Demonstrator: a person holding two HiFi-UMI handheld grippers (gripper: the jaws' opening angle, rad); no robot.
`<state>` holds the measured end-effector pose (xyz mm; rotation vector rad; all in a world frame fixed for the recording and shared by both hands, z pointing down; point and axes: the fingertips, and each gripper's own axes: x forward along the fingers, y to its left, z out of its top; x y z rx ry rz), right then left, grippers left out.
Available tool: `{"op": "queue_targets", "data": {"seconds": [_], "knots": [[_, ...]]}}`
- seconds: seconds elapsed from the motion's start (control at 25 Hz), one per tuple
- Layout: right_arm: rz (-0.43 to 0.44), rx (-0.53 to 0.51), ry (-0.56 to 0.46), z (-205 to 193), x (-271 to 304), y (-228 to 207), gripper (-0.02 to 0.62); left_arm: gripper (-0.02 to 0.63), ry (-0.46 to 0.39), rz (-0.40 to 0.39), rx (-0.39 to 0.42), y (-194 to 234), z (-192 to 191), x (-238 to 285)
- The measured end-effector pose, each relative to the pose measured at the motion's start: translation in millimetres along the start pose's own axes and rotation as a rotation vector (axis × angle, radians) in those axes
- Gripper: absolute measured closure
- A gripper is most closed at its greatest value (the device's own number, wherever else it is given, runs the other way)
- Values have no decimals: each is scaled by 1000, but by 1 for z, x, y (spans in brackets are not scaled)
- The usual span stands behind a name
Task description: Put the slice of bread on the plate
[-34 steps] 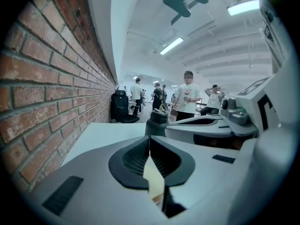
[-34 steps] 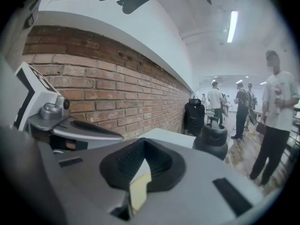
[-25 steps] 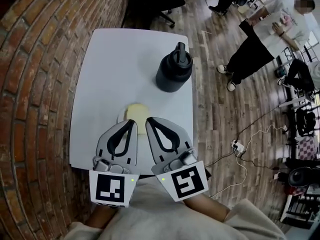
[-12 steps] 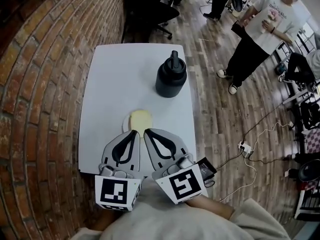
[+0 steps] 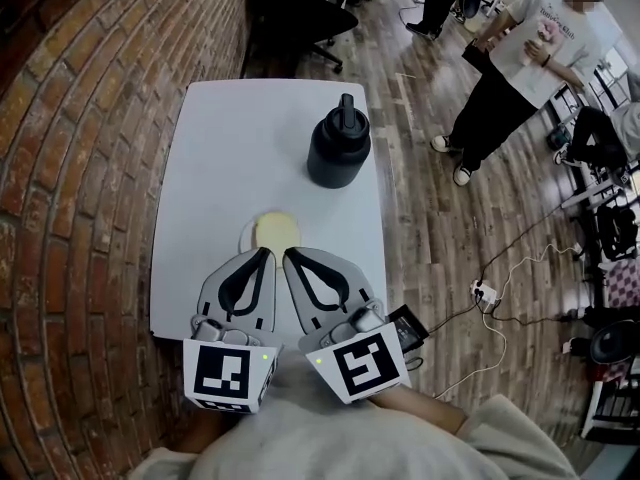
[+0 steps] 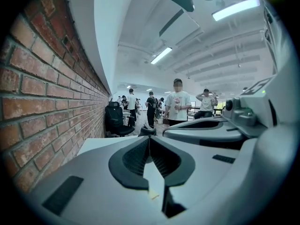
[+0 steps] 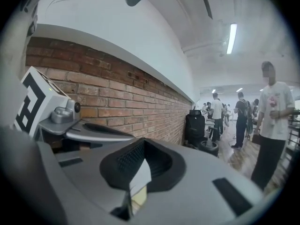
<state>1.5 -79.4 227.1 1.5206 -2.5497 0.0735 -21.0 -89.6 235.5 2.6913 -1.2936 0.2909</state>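
A pale round slice of bread (image 5: 277, 230) lies on a small white plate (image 5: 246, 236) near the front of the white table (image 5: 220, 158). My left gripper (image 5: 264, 254) and right gripper (image 5: 290, 257) hover side by side just short of the plate, tips toward it. Both are shut with nothing in them. In the left gripper view the jaws (image 6: 150, 138) meet at the tip, and the right gripper's body (image 6: 206, 125) shows beside them. In the right gripper view the jaws (image 7: 143, 142) are likewise together. The bread is hidden behind the jaws in both gripper views.
A black jug (image 5: 336, 148) stands on the table behind the plate, toward the right edge. A brick wall (image 5: 80, 168) runs along the left. On the wooden floor to the right are a standing person (image 5: 510, 78), a power strip with cables (image 5: 478, 293) and an office chair (image 5: 300, 18).
The head camera's view has shifted a little. The two grippers stay shut and hardly move, and the bread stays on the plate.
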Motion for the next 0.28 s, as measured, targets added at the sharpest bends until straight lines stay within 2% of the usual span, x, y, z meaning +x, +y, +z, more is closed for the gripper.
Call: {"op": "queue_targets", "data": {"seconds": [0.28], "knots": [[-10,-6,11,1,6,-8,589,591,-8,-7,-10,3,4,8]]}}
